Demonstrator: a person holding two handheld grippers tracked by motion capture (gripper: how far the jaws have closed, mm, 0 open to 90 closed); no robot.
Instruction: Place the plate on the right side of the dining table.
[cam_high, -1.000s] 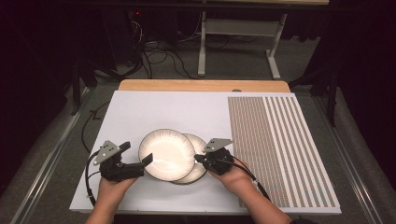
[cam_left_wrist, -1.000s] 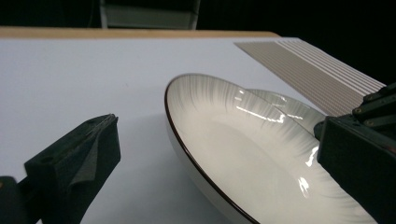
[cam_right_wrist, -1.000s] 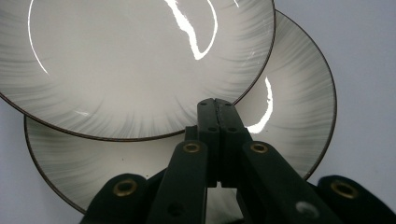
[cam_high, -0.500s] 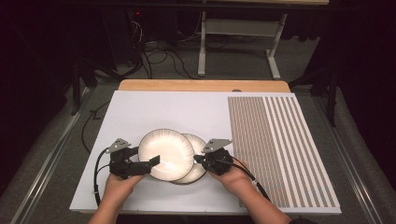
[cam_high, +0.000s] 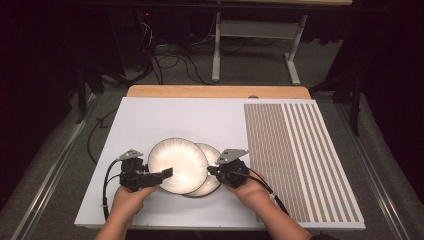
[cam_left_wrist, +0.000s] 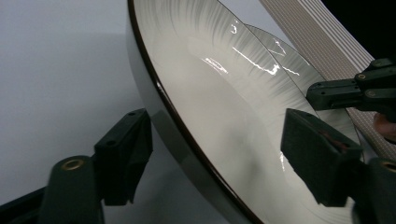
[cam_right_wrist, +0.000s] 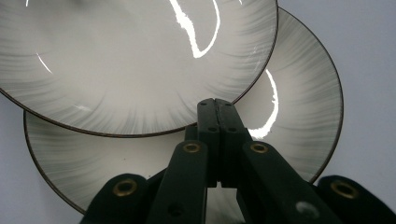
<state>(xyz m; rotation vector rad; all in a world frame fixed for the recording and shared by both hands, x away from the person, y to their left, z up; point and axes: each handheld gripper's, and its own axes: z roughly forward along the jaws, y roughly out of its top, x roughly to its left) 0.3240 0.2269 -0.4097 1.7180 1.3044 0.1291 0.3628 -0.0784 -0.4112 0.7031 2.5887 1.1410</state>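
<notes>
We see 2 shallow white plates with dark rims lying on the white surface (cam_high: 150, 125), the upper plate (cam_high: 177, 164) overlapping the left part of the lower plate (cam_high: 210, 170). A striped mat (cam_high: 300, 160) covers the right part of that surface, just beside the plates.

The left hand-held gripper (cam_high: 159, 176) comes in from the left, level with the surface. Its jaws have just been closing, and the near left rim of the upper plate stands between them. In the left gripper view 1 black pad sits outside the rim over the white surface and the other over the plate's inner face; a gap shows at each pad, so the jaws stand partly wide and do not yet press, as far as we can tell from this angle.

The right hand-held gripper (cam_high: 212, 171) sits at the right edge of the lower plate. In the right gripper view its 2 jaws meet flat together, fully closed, with their tips over the lower plate just beside the rim of the upper one. Whether those tips touch the lower plate we cannot tell.
</notes>
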